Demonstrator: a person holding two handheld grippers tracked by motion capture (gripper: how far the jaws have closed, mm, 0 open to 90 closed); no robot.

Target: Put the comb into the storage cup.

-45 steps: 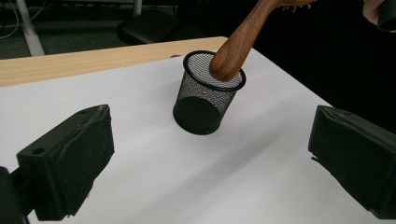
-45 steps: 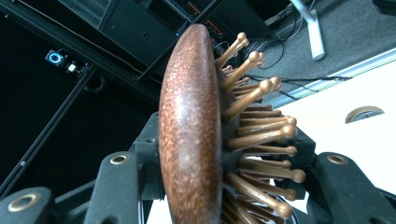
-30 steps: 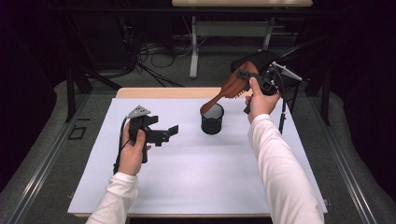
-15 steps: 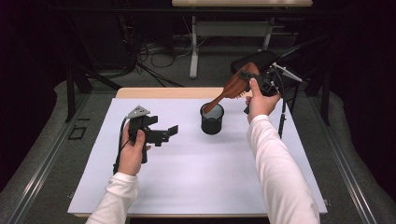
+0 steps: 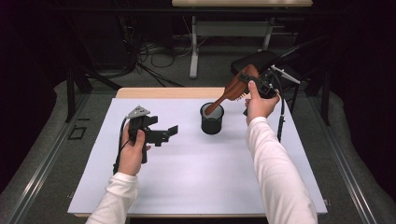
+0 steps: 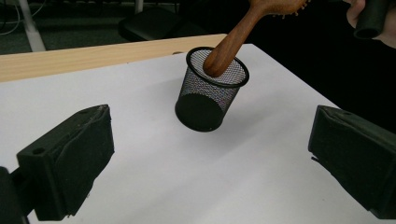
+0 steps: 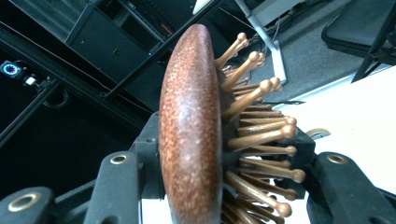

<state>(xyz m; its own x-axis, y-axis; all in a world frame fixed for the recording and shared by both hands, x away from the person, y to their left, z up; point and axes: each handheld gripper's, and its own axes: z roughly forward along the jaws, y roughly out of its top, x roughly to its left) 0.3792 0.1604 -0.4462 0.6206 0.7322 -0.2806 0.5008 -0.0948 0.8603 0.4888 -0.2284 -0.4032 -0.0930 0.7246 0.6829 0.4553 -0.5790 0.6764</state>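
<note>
A brown wooden hairbrush (image 5: 236, 84) slants over the table, its handle end down inside a black mesh cup (image 5: 212, 118). My right gripper (image 5: 250, 80) is shut on the brush head (image 7: 191, 130), whose wooden bristles stick out between the jaws. In the left gripper view the handle (image 6: 229, 44) rests against the rim of the mesh cup (image 6: 210, 93), which leans slightly. My left gripper (image 5: 164, 133) hovers open to the left of the cup, nothing between its fingers (image 6: 70, 158).
A white sheet (image 5: 196, 177) covers the table, with a bare wooden strip (image 5: 159, 92) along the far edge. Beyond the table stand a dark chair (image 5: 254, 59), a desk leg (image 5: 193, 46) and cables on the floor.
The right gripper has lowered the brush a little, so its handle sits deeper in the mesh cup. The left gripper has stayed put.
</note>
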